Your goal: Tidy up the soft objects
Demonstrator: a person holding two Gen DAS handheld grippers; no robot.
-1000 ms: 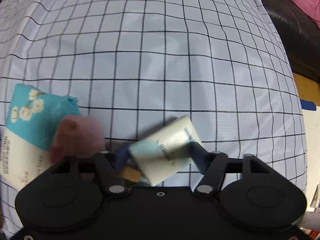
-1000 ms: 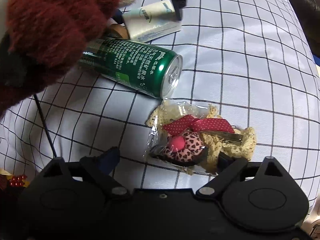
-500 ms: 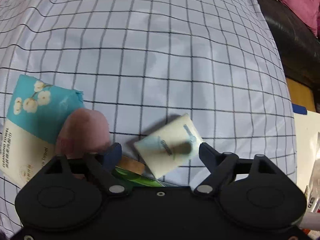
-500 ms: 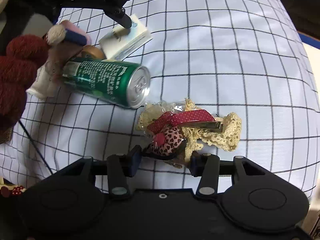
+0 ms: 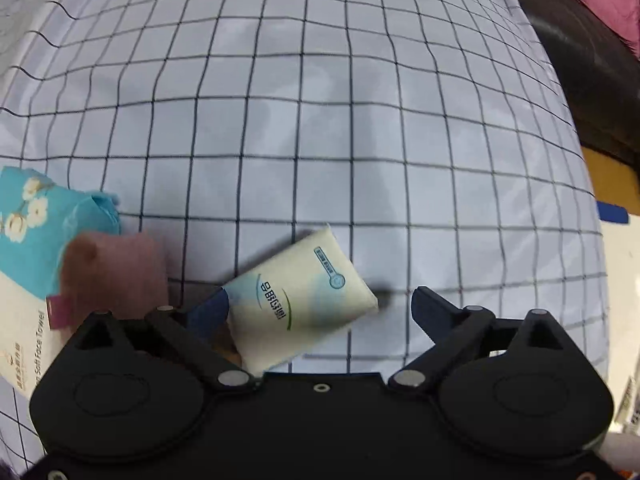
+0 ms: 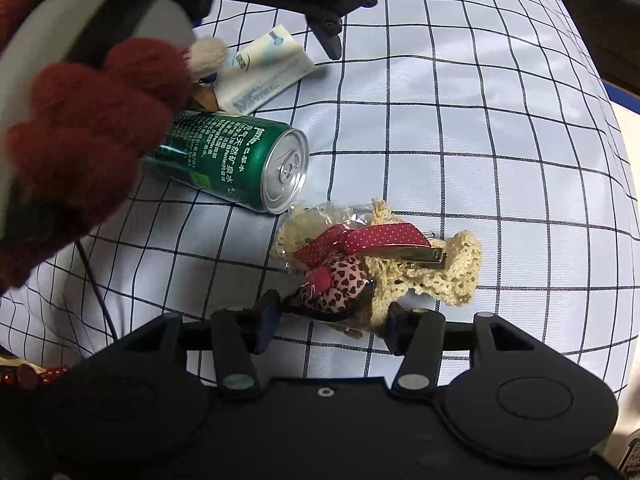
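A small cream tissue pack point(image 5: 298, 298) lies on the checked cloth between the fingers of my open left gripper point(image 5: 320, 308), touching the left finger and clear of the right one. It also shows in the right wrist view point(image 6: 264, 72) under the left gripper's finger point(image 6: 330, 38). My right gripper point(image 6: 330, 314) has closed on a bagged hair clip bundle point(image 6: 360, 264): leopard-print pink puff, red dotted ribbon, metal clip, cream lace.
A green drink can point(image 6: 236, 162) lies on its side beside the bundle. A teal face-towel pack point(image 5: 28, 248) and a pink soft thing point(image 5: 116, 276) lie at left. A dark red plush sleeve point(image 6: 80, 132) fills the left. A dark sofa point(image 5: 580, 60) lies beyond the cloth.
My left gripper has opened and let go of the tissue pack, which now lies on the cloth. My right gripper has moved in and closed on the hair clip bundle.
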